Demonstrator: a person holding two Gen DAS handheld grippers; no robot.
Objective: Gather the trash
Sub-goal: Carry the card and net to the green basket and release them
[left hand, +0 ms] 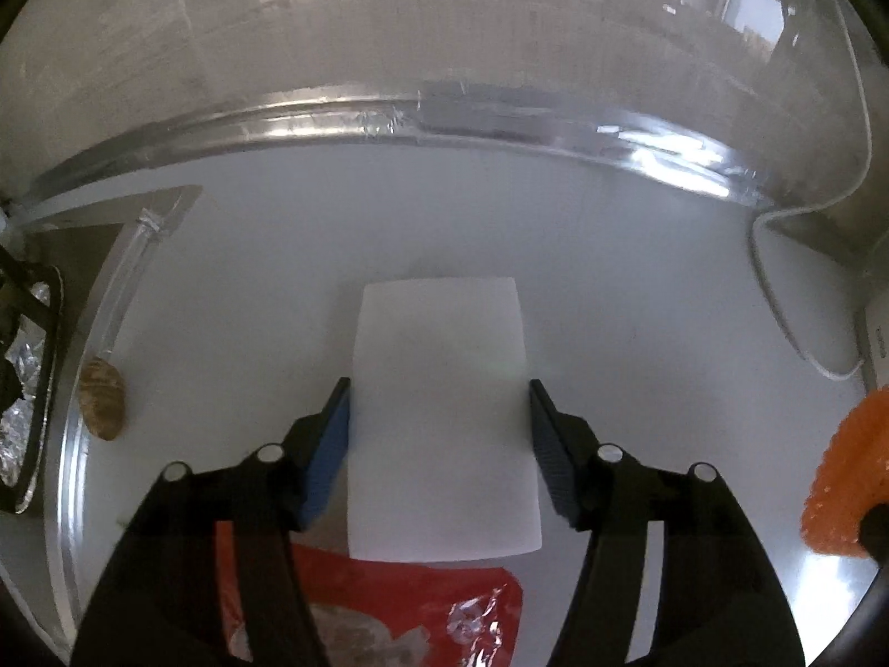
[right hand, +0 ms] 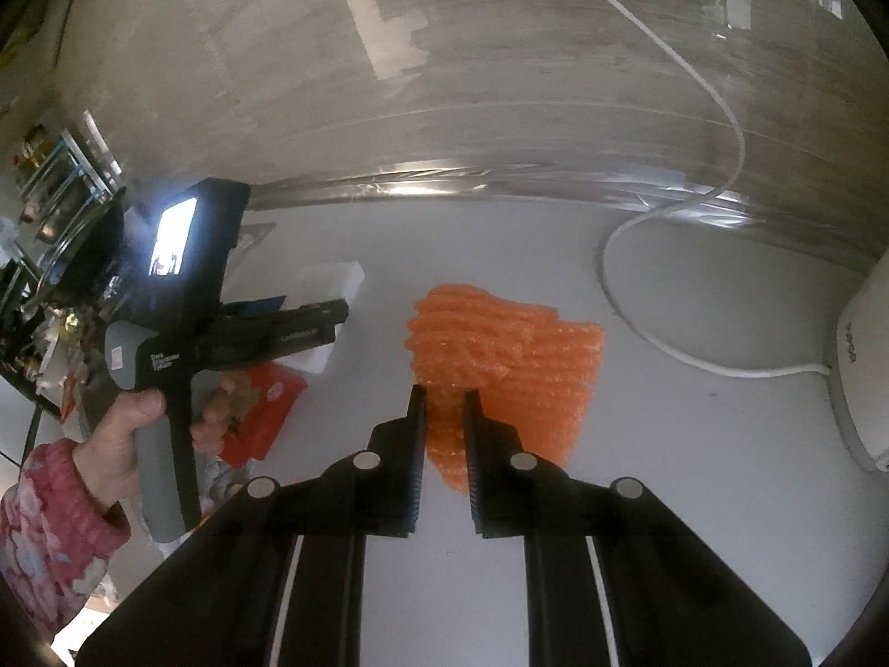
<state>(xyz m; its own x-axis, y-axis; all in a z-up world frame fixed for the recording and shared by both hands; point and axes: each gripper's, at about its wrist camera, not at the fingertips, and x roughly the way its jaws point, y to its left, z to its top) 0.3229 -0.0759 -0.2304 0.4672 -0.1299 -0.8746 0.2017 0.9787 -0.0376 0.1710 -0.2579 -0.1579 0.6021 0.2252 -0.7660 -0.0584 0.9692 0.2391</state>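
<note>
In the left wrist view my left gripper (left hand: 439,389) holds a white foam block (left hand: 441,417) between its fingers, with both pads against its sides. A red snack wrapper (left hand: 411,606) lies under the block's near end. In the right wrist view my right gripper (right hand: 444,397) is shut on the near edge of an orange bubble wrap sheet (right hand: 511,356) that lies on the white table (right hand: 694,444). The left gripper (right hand: 333,314) with the foam block (right hand: 328,283) shows at the left of that view, over the red wrapper (right hand: 261,417).
A brown shell-like object (left hand: 101,397) lies left on the table (left hand: 639,278). A foil-lined tray (left hand: 30,383) sits at the far left. A white cable (right hand: 639,255) loops to a white device (right hand: 861,378) at right. A grey wall (right hand: 500,83) stands behind.
</note>
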